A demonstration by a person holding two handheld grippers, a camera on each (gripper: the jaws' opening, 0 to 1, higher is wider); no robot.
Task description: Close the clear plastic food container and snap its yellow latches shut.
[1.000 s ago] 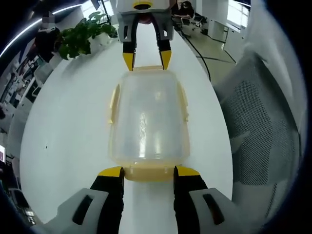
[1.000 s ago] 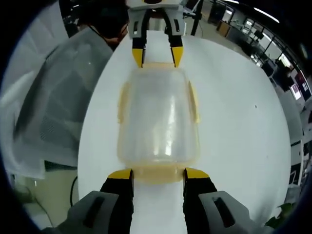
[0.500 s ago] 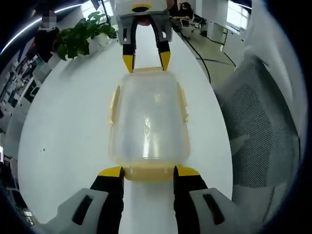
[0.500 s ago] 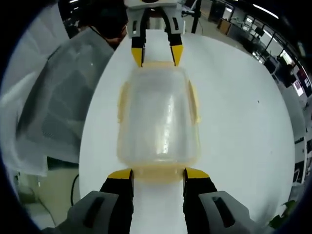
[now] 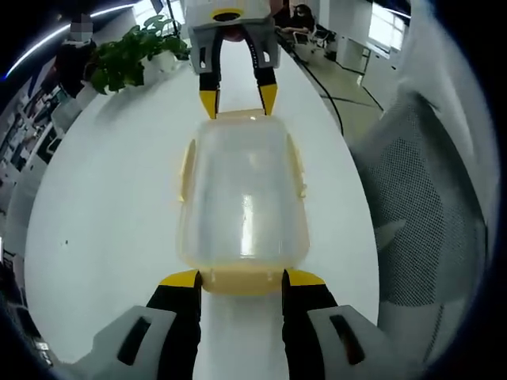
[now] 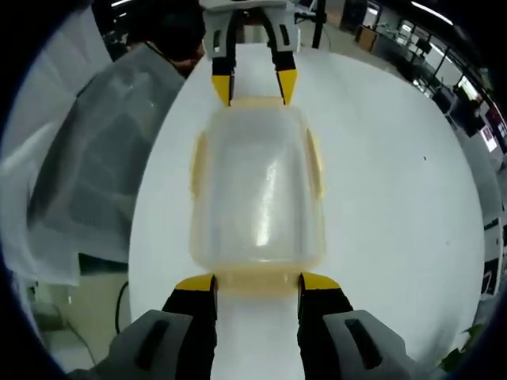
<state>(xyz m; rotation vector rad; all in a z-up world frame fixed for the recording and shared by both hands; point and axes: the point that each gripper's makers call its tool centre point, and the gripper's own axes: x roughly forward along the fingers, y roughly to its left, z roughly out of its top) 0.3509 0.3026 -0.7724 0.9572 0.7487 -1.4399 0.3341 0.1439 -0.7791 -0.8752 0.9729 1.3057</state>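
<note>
Clear container [image 5: 242, 198] sat on white round table [image 5: 103, 198], lid already on; left gripper [image 5: 242, 279] and right gripper [image 6: 257, 282] stood at opposite short ends, jaws spread, each straddling a yellow end latch [image 5: 242, 281], clamping nothing; side latches [image 6: 315, 162] looked folded down; end latches likely left to snap.

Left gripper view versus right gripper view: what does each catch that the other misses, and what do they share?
Left gripper view alone: a potted plant at the table's far end. Right gripper view alone: a dark-haired person seated behind the mesh chair. Shared: the clear container lying on the white table, the left tongs open at one short-end yellow latch, the right tongs open at the opposite one.
</note>
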